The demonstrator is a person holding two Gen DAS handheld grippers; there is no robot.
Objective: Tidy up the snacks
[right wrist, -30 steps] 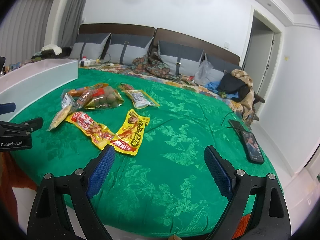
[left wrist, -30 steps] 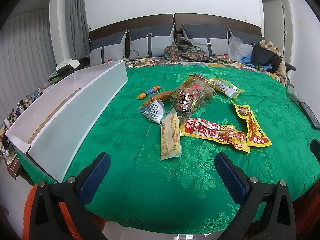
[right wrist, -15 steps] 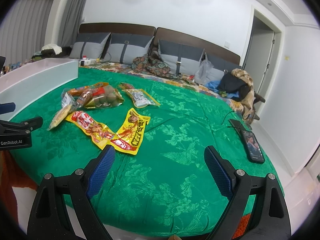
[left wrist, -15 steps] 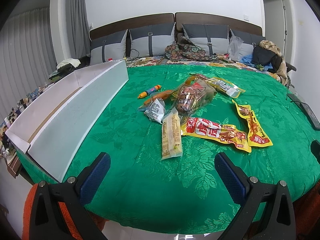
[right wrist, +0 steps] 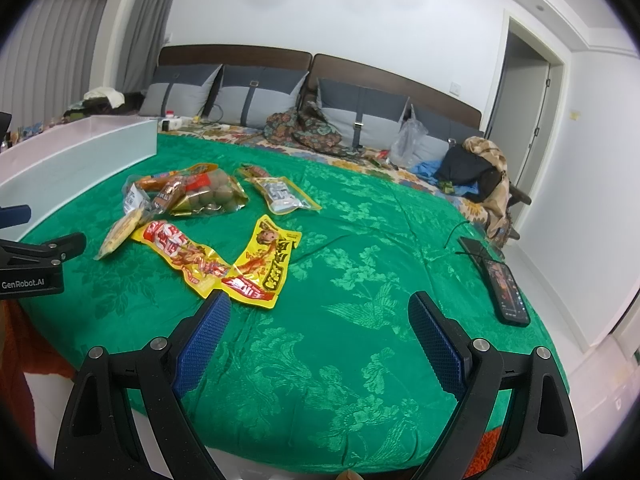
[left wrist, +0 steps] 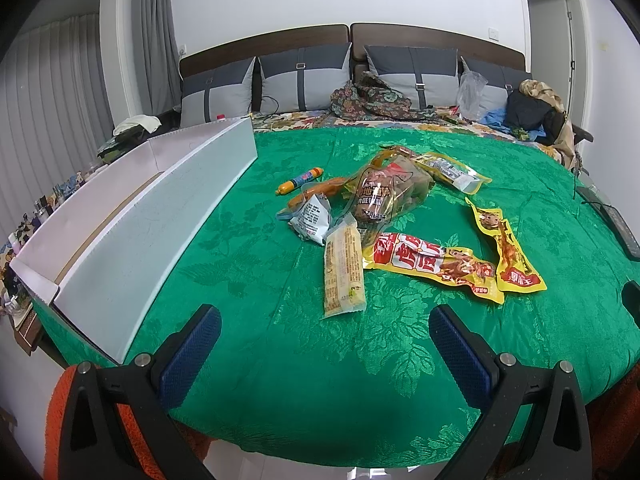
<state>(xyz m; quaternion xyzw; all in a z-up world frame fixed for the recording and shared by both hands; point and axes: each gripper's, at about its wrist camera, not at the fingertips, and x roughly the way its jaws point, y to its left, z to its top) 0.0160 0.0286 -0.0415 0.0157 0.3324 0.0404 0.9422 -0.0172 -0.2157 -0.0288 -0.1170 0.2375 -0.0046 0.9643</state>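
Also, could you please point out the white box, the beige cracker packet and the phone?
white box (left wrist: 152, 216), left wrist view, near side wall.
beige cracker packet (left wrist: 343, 272), left wrist view, packet middle.
phone (right wrist: 506, 292), right wrist view, screen.

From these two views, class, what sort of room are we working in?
Most likely a bedroom: a bed under a green cover, cushions against a dark headboard, and curtains at the side.

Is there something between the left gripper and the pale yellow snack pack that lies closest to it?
Nothing visible. Only bare green bedspread lies between the open left gripper and the pale yellow snack pack.
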